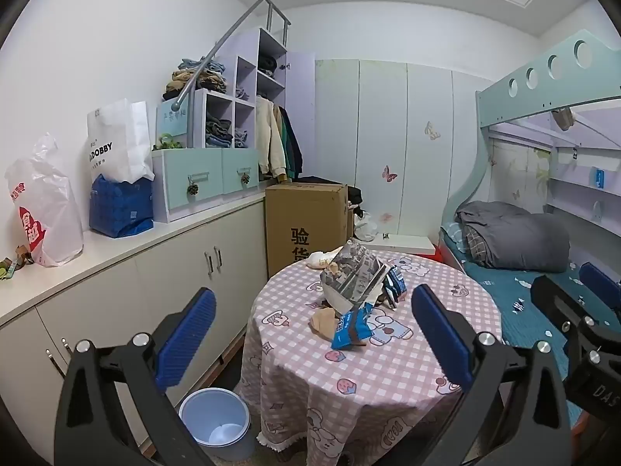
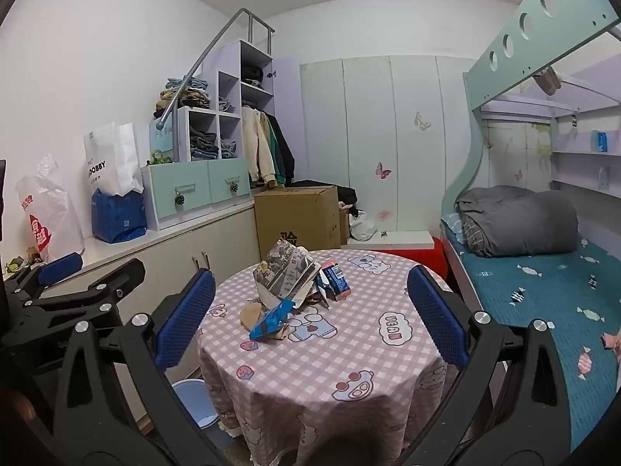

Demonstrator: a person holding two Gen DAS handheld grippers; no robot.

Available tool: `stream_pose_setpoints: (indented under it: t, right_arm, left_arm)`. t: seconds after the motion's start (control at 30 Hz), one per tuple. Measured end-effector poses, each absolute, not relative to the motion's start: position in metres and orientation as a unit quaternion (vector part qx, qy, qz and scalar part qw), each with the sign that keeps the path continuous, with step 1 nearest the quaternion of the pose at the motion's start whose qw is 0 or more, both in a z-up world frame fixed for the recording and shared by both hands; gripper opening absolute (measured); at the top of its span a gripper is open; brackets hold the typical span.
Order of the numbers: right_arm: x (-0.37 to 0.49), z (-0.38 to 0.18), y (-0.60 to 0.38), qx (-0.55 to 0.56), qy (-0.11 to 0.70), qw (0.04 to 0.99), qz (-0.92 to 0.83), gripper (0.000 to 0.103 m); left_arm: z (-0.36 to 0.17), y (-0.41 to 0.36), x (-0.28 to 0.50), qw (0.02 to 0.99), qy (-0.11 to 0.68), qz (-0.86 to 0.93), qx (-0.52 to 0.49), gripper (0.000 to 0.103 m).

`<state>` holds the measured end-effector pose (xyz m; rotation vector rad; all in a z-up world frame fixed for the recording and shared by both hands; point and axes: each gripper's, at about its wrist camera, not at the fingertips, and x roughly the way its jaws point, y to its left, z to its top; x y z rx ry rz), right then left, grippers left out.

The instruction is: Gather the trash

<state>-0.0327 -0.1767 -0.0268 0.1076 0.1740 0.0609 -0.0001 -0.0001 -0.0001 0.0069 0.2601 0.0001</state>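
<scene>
Ahead of both tongs stands the round table (image 1: 361, 369) in a pink checked cloth, with a light blue bin (image 1: 215, 423) on the floor below the left gripper (image 1: 314, 343). On the tabletop, beyond the fingertips and apart from them, a crumpled newspaper (image 1: 355, 275) heads the pile; a blue wrapper (image 1: 351, 328) lies nearest, beside what looks like tan paper. The left gripper and right gripper (image 2: 310, 316) hang level, jaws spread wide, holding nothing
</scene>
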Motion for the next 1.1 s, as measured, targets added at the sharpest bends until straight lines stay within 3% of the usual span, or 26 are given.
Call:
stream_pose_setpoints:
  t: [1.1]
  right_arm:
    - [-0.035,-0.03,-0.176,0.054,0.092,0.994,0.033,0.097]
  left_arm:
    - [-0.024,-0.003,0.004,0.99,0.141,-0.002,0.007,0.099]
